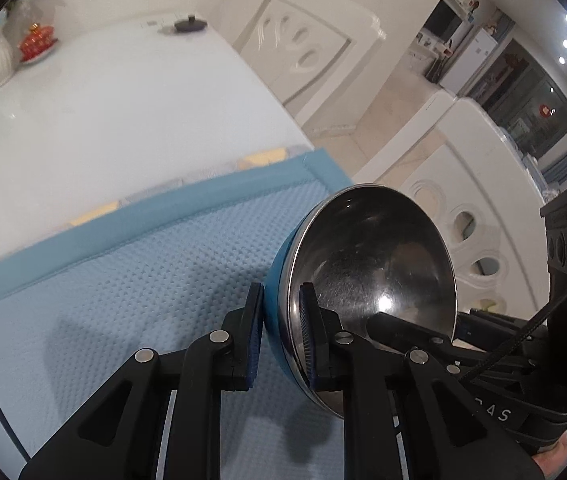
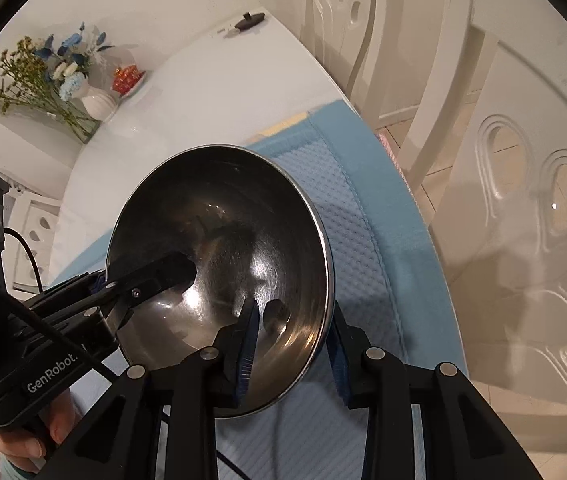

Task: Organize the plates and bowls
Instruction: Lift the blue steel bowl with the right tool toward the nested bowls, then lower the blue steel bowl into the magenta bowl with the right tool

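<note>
A steel bowl [image 2: 219, 276] with a blue outside is held tilted above a light blue quilted mat [image 1: 123, 280] that lies on a white table [image 1: 123, 100], near the mat's far edge. The bowl is empty; its shiny inside shows only dark reflections. The left gripper [image 1: 281, 332] is closed narrowly on the bowl's rim, one pad on the blue outside and one on the steel inside. The right gripper [image 2: 293, 344] pinches the rim at another spot, likewise with one finger inside and one outside. At the table's far corner stand a white vase of blue and white flowers [image 2: 97, 104], a small red container [image 2: 127, 76] on a dish, its contents too small to tell, and a dark lid-like thing [image 2: 249, 20]. White carved chairs [image 2: 523, 220] stand along the table's edge. The gripper bodies hide the bowl's lower edge. A hand [image 2: 27, 436] is partly cut off at the frame's bottom. The left gripper's handle reads "GenRobot".
</note>
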Demonstrator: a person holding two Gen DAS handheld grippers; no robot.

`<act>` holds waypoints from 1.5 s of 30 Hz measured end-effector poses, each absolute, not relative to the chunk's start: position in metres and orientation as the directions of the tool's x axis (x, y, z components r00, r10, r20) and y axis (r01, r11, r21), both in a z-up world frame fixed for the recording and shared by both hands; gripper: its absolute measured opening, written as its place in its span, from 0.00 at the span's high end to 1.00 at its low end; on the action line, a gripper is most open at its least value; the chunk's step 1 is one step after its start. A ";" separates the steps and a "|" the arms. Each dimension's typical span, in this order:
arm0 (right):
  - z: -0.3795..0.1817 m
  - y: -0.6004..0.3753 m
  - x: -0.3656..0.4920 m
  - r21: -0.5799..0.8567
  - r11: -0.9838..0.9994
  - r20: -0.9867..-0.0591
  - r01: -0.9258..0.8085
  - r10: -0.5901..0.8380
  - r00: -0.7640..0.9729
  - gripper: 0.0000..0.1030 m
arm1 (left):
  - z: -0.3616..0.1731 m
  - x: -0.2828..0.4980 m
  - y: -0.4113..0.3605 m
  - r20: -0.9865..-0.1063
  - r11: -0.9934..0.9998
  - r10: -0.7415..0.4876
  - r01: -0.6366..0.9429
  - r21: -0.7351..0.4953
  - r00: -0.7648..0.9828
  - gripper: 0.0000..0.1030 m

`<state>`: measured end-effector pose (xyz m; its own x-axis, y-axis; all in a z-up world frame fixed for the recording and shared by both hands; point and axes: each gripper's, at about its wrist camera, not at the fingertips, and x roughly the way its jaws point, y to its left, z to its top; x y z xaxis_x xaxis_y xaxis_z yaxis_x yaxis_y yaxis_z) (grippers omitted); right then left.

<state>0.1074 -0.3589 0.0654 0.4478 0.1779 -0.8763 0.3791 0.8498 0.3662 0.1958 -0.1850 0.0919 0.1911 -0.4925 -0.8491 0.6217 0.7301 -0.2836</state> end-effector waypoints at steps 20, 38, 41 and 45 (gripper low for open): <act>0.205 -0.275 0.018 0.386 0.897 -0.806 0.213 0.216 0.551 0.68 | 0.224 0.078 -0.088 -0.734 0.832 -0.507 0.479 -0.280 0.452 0.86; 0.213 -0.184 -0.074 0.360 0.894 -0.831 0.269 0.176 0.528 0.68 | 0.214 0.001 -0.001 -0.721 0.806 -0.562 0.464 -0.368 0.405 0.86; 0.198 -0.169 -0.087 0.361 0.884 -0.848 0.298 0.178 0.499 0.68 | 0.200 -0.013 0.013 -0.731 0.803 -0.566 0.454 -0.386 0.380 0.86; 0.172 -0.152 -0.106 0.364 0.871 -0.872 0.329 0.194 0.450 0.68 | 0.181 -0.027 0.027 -0.748 0.799 -0.567 0.450 -0.399 0.344 0.86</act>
